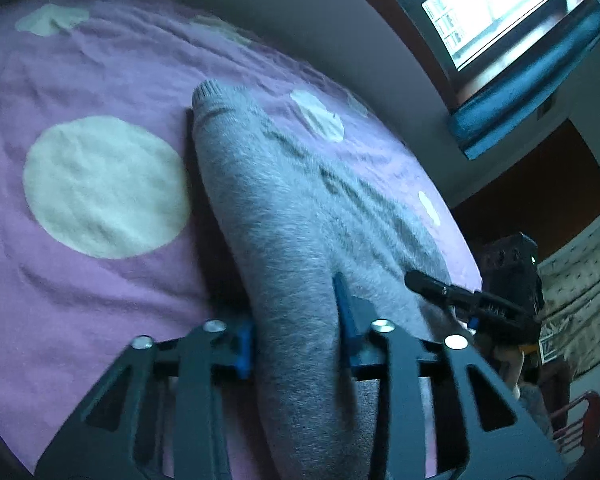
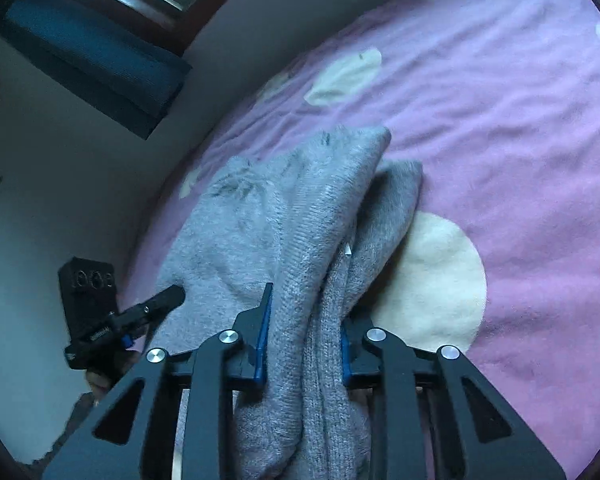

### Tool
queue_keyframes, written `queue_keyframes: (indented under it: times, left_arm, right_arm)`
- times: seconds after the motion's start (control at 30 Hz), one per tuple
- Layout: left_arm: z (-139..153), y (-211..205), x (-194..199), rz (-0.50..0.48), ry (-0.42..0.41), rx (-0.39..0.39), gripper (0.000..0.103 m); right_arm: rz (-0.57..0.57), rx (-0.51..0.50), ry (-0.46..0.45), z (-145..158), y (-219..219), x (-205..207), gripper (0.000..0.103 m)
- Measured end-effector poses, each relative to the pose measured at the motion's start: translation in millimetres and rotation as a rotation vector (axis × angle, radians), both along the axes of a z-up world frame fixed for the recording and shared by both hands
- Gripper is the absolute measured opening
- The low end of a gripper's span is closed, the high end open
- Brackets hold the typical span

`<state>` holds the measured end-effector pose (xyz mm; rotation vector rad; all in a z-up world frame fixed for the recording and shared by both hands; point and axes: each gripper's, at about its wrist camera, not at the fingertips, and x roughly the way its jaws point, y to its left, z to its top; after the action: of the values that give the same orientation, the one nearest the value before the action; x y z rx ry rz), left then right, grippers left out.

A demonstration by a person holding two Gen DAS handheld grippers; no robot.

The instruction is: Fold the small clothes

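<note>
Closest to the lens in the left wrist view, the left hand-held gripper (image 1: 296, 320) sits at the bottom centre with its black linkage arms fanned out, and its blue pads (image 1: 347, 312) are clamped on a fold of the fuzzy grey knitted garment (image 1: 284, 216). That fold runs straight up between the fingers and blocks most of what's behind it, so the left pad is barely visible.

Same deal in the right wrist view: the right hand-held gripper (image 2: 304, 332) is pinched shut on a bunched, doubled-over wad of the same grey knit (image 2: 320, 240), which hangs down past the fingers toward the bottom edge. The knit looks soft and hairy, with ribbing at the cuff end, top centre of the left view.

The rest of the garment lies spread on the pink fleece bedspread with big cream dots (image 1: 80, 80), wrinkled all over. One large dot (image 2: 432, 280) sits just right of the bunched fabric in the right view.

Each camera catches the other gripper off to the side: the right one at lower right (image 1: 460, 292) in the left view, the left one at lower left (image 2: 140, 312) in the right view, both at the garment's edge.

Further back is a pale wall, then a blue rolled blind (image 1: 532, 92) under a bright window (image 1: 492, 4) at upper right.
</note>
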<state>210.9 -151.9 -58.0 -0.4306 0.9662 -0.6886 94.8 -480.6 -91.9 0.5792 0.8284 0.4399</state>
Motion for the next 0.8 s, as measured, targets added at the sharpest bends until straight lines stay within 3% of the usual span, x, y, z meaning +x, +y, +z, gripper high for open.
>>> queue_keyframes:
  times: [0.23,0.37,0.47,0.6,0.67,0.77,0.8]
  left_arm:
    - [39,26,-10,0.037,-0.096,0.016,0.024]
    - [48,66,-15,0.077,-0.112,0.008,0.024]
    - [36,97,-20,0.106,-0.087,0.03,0.024]
    - [-3,113,-16,0.131,0.015,0.058,0.027]
    - [-9,118,-17,0.137,0.014,0.024,0.034]
    - [-7,125,-19,0.158,0.046,-0.037,0.047]
    - [-7,128,-21,0.158,0.054,-0.046,0.054]
  right_arm:
    - [0.006,-0.001,-0.1,35,28,-4,0.021]
    - [0.052,0.069,-0.084,27,52,7,0.021]
    - [0.089,0.128,-0.021,8,71,19,0.021]
    - [0.08,0.161,0.061,-18,77,30,0.022]
    - [0.073,0.22,0.092,-21,68,29,0.025]
    - [0.077,0.228,0.099,-14,58,18,0.04]
    - [0.078,0.214,0.096,-11,55,13,0.054]
